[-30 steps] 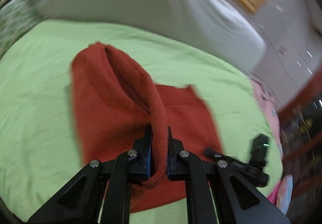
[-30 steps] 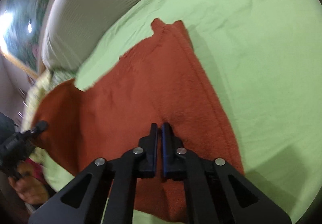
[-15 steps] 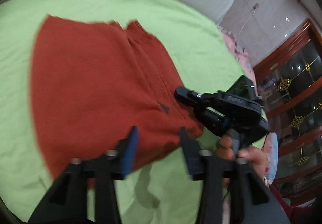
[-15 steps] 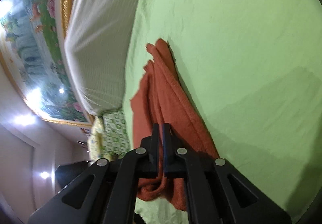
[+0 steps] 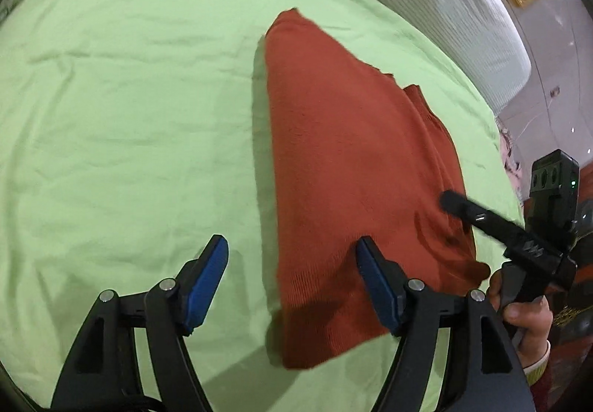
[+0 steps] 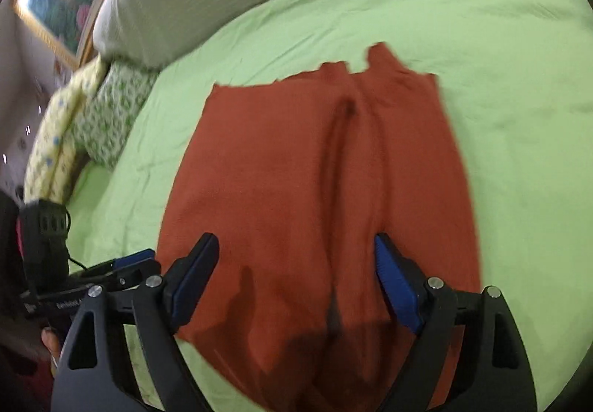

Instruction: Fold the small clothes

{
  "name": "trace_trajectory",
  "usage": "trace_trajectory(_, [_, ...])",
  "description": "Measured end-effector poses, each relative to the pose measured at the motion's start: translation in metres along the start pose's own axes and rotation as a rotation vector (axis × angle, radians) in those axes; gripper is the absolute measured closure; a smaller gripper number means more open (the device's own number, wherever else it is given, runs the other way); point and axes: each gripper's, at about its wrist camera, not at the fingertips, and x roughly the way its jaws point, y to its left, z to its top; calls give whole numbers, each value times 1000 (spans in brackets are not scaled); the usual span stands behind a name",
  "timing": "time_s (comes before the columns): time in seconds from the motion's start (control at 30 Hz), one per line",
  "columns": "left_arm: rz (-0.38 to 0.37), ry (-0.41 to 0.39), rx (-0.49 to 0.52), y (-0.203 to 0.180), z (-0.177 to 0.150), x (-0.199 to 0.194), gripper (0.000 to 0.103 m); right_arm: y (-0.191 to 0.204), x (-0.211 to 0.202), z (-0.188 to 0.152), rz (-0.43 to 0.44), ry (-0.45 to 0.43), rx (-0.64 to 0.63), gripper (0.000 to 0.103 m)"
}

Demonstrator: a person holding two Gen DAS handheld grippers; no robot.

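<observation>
1. The rust-red knit garment lies on the green bedsheet, filling the centre and right of the left wrist frame; in the right wrist frame it covers the middle and runs to the bottom edge.
2. It looks folded over on itself, with a long crease running up the middle of the right wrist frame and uneven edges at the top.
3. The left gripper has its tongs wide apart, holding nothing; one blue pad sits over the sheet, the other over the cloth's lower edge.
4. The right gripper is likewise spread wide and empty, straddling the cloth at lower centre.
5. Handling, as I judge it: light, soft and limp, a fuzzy knit that will sag and drag on the sheet; not fragile or slippery.
6. Best hold is probably at the near corners or hem at the frame bottom, pinching all layers together so the fold does not slide apart.
</observation>
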Motion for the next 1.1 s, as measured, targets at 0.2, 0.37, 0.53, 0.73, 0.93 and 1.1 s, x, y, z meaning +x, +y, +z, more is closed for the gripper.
trace_trajectory(0.2, [13, 16, 3, 0, 4, 19, 26, 11, 26, 0, -94, 81, -81, 83])
trace_trajectory(0.37, [24, 40, 46, -22, 17, 36, 33, 5, 5, 9, -50, 19, -33, 91])
trace_trajectory(0.53, [55, 46, 133, -57, 26, 29, 30, 21, -51, 26, -46, -122, -64, 91])
trace_trajectory(0.73, [101, 101, 127, -62, 19, 55, 30, -26, -19, 5, -128, -10, 35, 86])
trace_trajectory(0.93, [106, 51, 129, -50, 26, 30, 30, -37, -31, -17, -151, -101, 102, 63])
trace_trajectory(1.1, [97, 43, 87, -46, 47, 32, 29, -27, -45, -8, -176, -171, 60, 19])
